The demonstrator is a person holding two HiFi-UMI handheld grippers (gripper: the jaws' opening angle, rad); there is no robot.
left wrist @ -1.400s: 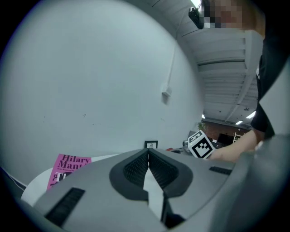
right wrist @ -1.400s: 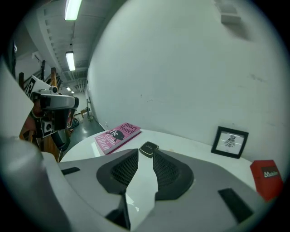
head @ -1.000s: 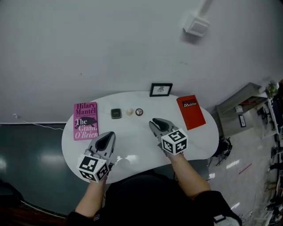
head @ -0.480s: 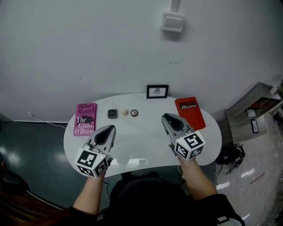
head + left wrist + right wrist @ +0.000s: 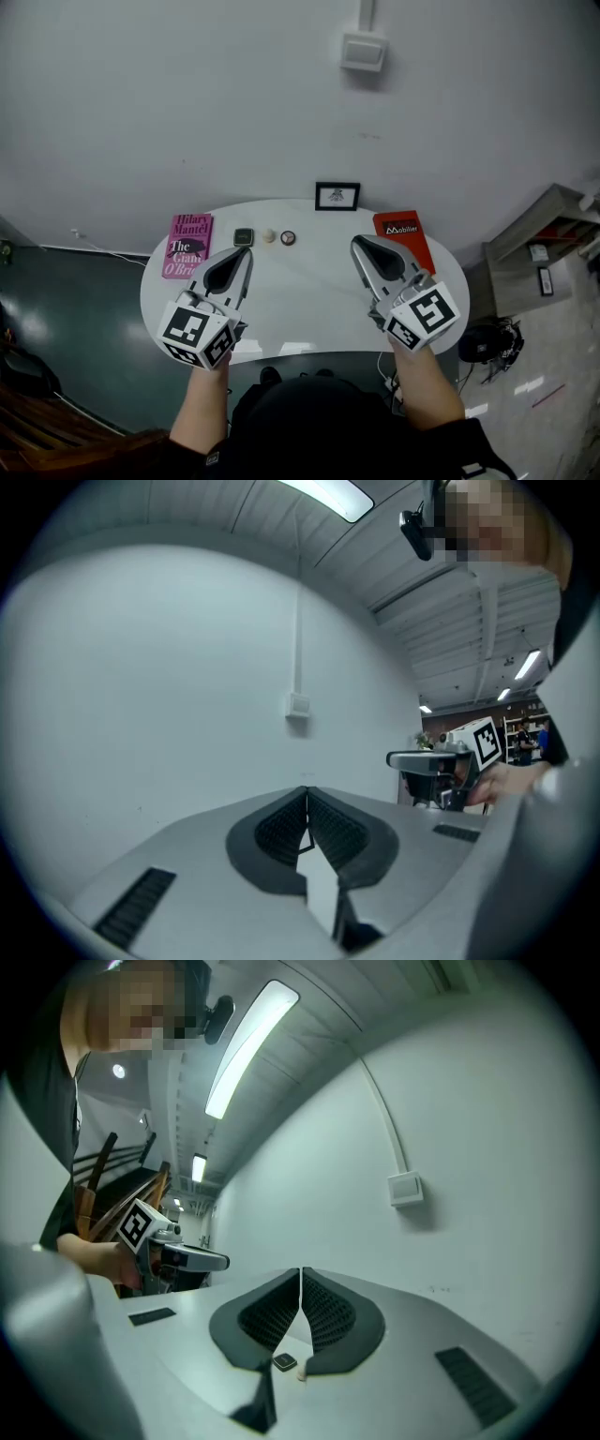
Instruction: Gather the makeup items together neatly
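A white oval table (image 5: pixel 300 305) stands against a pale wall (image 5: pixel 187 112). The makeup items lie in a short row on its far side, left of centre. From left to right they are a dark square compact (image 5: pixel 244 237), a small cream item (image 5: pixel 269 236) and a round compact (image 5: pixel 289 238). They lie close together but do not touch. A pink book (image 5: pixel 188 246) lies just left of the row. A small picture frame (image 5: pixel 337 196) stands at the far edge, to the right of the row, and a red book (image 5: pixel 408 232) lies on the right side of the table.

Both tools are held above the near half of the table, well apart from each other and pointing toward the wall. The left gripper (image 5: pixel 242 255) is over the left side, its tip near the square compact. Its jaws are pressed together and hold nothing. The right gripper (image 5: pixel 358 244) is over the right side, partly covering the near edge of the red book. Its jaws have just been closing and now meet tip to tip, with nothing between them. Its own view shows the square compact and the cream item far below the closed tips. A small box (image 5: pixel 364 52) is fixed high on the wall.
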